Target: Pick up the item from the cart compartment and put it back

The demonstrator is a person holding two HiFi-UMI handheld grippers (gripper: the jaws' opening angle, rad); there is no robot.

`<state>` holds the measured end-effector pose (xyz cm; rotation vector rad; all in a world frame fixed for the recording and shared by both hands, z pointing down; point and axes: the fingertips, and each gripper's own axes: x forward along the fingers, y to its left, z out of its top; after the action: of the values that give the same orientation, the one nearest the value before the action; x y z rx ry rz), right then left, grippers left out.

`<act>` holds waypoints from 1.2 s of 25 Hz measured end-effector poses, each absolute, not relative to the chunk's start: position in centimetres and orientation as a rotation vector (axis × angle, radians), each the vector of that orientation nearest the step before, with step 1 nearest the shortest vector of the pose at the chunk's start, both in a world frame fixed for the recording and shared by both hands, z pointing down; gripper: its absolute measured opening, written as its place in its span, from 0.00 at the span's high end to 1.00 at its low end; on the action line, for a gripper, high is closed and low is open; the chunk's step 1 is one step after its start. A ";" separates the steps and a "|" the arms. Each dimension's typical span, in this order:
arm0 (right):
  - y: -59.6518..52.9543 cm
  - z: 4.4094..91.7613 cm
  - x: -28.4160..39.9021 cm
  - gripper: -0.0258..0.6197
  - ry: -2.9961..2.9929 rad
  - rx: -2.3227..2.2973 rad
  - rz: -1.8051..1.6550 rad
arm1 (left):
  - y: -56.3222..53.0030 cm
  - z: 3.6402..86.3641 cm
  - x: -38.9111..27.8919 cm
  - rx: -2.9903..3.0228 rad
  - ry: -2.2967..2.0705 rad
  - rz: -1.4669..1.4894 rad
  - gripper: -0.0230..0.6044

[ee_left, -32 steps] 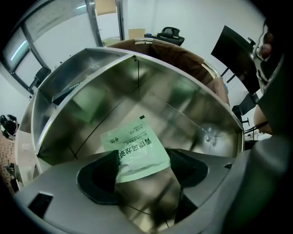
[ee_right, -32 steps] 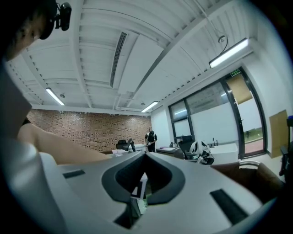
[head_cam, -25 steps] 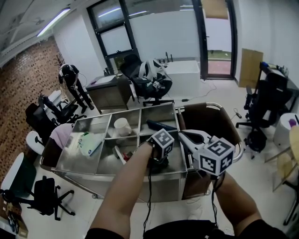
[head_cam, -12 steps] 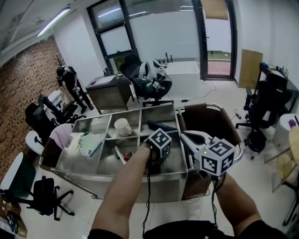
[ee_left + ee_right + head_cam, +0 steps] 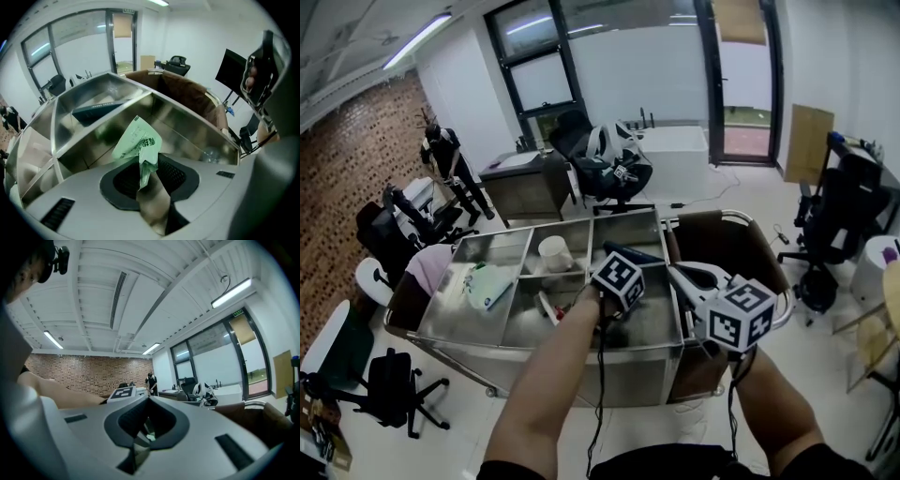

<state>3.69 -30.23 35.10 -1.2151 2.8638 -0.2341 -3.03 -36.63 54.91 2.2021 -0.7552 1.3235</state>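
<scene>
My left gripper (image 5: 144, 165) is closing its jaws on a green packet (image 5: 137, 142), pinching its lower end over the cart's (image 5: 192, 129) front right compartment. My right gripper (image 5: 141, 440) is hovering beside it, jaws together, empty.

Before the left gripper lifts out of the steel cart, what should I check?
1. Grip: ok, left gripper jaws closing on the crumpled green plastic packet.
2. Bite depth: not ok, only the packet's lower tip looks pinched.
3. Packet off the steel cart compartment floor: cannot tell.
4. Clearance: ok, right gripper sits by the compartment's right wall, apart from the left.
</scene>
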 end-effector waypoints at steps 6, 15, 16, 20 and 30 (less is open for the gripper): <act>-29.7 35.0 2.4 0.93 2.884 -1.192 -0.220 | -38.5 47.7 -4.2 2.362 -1.009 0.949 0.80; -28.6 34.3 2.3 0.93 2.871 -1.170 -0.224 | -34.4 37.0 -7.3 2.561 -1.344 0.310 0.80; -28.4 34.3 2.5 0.93 2.865 -1.170 -0.230 | -33.4 36.1 -7.6 2.576 -1.367 0.263 0.80; -28.1 34.3 3.1 0.93 2.842 -1.177 -0.242 | -30.5 33.5 -8.4 2.625 -1.440 0.162 0.80; -24.8 33.7 3.9 0.93 2.797 -1.235 -0.214 | -24.1 31.9 -11.2 2.619 -1.690 -0.092 0.79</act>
<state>3.94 -24.78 33.65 -1.2345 2.7968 -0.2142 -11.24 -24.12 31.91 2.6187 -1.6897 -0.0923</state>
